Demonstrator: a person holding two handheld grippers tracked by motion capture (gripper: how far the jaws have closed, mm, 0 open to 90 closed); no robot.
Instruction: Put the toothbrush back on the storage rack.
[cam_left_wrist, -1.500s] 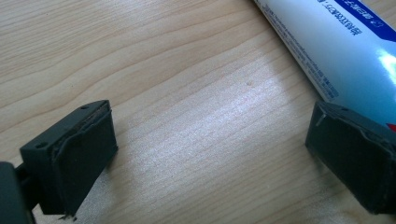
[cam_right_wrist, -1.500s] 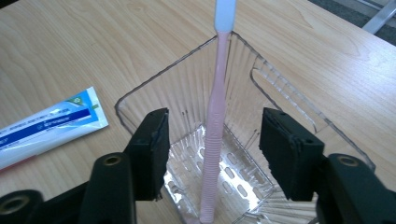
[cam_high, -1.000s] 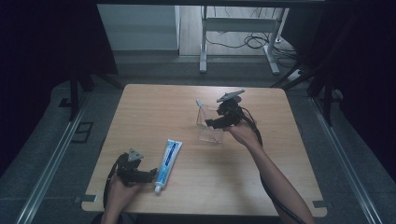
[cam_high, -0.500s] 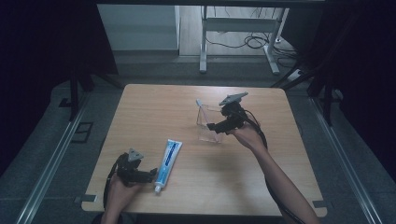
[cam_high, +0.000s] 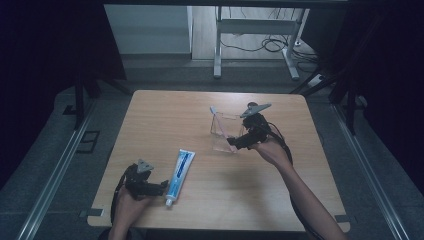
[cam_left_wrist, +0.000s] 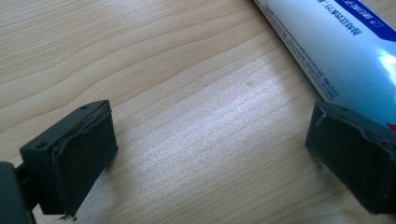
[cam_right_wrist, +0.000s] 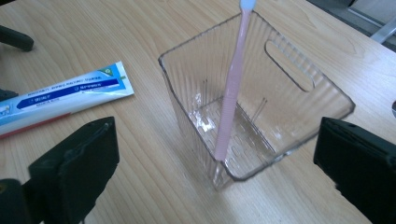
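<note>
- The right gripper (cam_high: 234, 143) has just been opening its jaws, which now stand wide with nothing pressed between them; the clear box (cam_right_wrist: 252, 112) sits just ahead of them.
- A pink toothbrush (cam_right_wrist: 231, 93) leans upright inside that box, head up, toward the worktop's (cam_high: 165, 115) far right part.
- The left gripper (cam_high: 162, 187), near the front left corner, is wide too, its jaws on bare wood.
- The toothpaste tube (cam_high: 179, 170) lies just beside its right jaw.
</note>
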